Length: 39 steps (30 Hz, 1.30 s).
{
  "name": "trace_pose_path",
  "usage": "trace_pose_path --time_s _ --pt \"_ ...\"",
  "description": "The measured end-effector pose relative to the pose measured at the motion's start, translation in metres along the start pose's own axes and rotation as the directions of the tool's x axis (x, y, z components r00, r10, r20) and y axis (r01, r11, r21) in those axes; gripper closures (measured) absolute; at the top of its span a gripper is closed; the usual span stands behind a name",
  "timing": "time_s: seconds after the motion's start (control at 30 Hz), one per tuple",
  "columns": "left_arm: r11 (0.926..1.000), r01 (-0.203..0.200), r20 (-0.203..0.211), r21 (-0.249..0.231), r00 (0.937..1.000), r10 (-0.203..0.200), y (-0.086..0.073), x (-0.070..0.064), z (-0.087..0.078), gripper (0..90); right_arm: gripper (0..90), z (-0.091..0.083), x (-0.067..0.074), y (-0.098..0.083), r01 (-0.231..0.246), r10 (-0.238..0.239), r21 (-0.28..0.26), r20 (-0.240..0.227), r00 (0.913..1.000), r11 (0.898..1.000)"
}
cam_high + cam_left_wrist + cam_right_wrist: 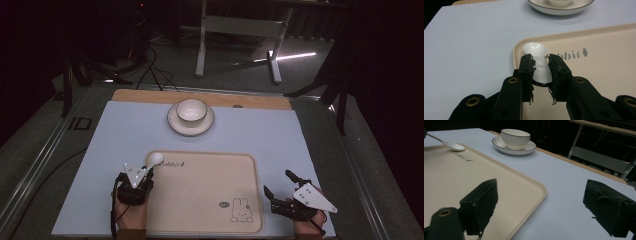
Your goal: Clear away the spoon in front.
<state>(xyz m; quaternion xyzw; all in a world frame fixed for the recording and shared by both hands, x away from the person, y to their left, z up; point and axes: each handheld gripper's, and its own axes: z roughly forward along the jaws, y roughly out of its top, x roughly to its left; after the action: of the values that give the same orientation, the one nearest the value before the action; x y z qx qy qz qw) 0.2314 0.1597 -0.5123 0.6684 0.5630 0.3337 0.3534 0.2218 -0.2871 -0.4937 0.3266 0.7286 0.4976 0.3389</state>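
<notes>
Nearest the person, two handheld tongs at the table's near edge. Left tongs (145, 175) clamped on the handle of a white ceramic spoon (537, 62), jaws pressing it from both sides, spoon bowl pointing away past the jaw tips. Spoon poised over the far left corner of a beige tray (210, 220); whether resting on the rim or lifted just clear of it, cannot tell. Right tongs (280, 187) with jaws spread wide, gripping nothing, just off the tray's right edge above the pale blue table mat (125, 130).

Between the two tongs, the tray itself, bare apart from its print: a line-drawn rabbit with a small speech bubble close to the right tongs, and, just ahead of the left tongs beside the spoon, grey lettering ending in "bbit" with a small carrot after it; opening letters hidden behind the spoon and jaws. No other legible writing.

Farther off, well beyond both tongs, a white bowl (191, 110) with a dark rim line, sitting on a matching saucer (175, 122) at the mat's far side. Beyond that, dim floor, cables and the legs of another table.

Judged progress: spoon secured, early to middle stage. Likely left: carrying it forward to bowl or saucer, or laying it on the tray; bowl and saucer untouched, right tongs idle
</notes>
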Motion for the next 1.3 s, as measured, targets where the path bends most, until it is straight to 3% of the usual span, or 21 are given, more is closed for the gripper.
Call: trace_pose_path --time_s 0.63,1.17,1.3 --pt "0.9977 0.018 0.005 0.066 0.9998 -0.019 -0.019 0.0 0.0 72.9 12.2 -0.001 0.0 0.0 -0.001 0.001 0.002 0.002 1.0 1.0" --pt "0.9933 -0.009 0.021 0.116 0.9998 0.007 -0.02 -0.003 0.001 70.9 12.2 -0.001 0.0 0.0 -0.001 0.001 0.005 0.002 1.0 1.0" --pt "0.9927 -0.016 0.026 0.119 0.9996 0.013 -0.02 -0.003 0.001 66.3 12.3 -0.001 0.0 0.0 0.001 -0.001 0.007 0.0 1.0 1.0"
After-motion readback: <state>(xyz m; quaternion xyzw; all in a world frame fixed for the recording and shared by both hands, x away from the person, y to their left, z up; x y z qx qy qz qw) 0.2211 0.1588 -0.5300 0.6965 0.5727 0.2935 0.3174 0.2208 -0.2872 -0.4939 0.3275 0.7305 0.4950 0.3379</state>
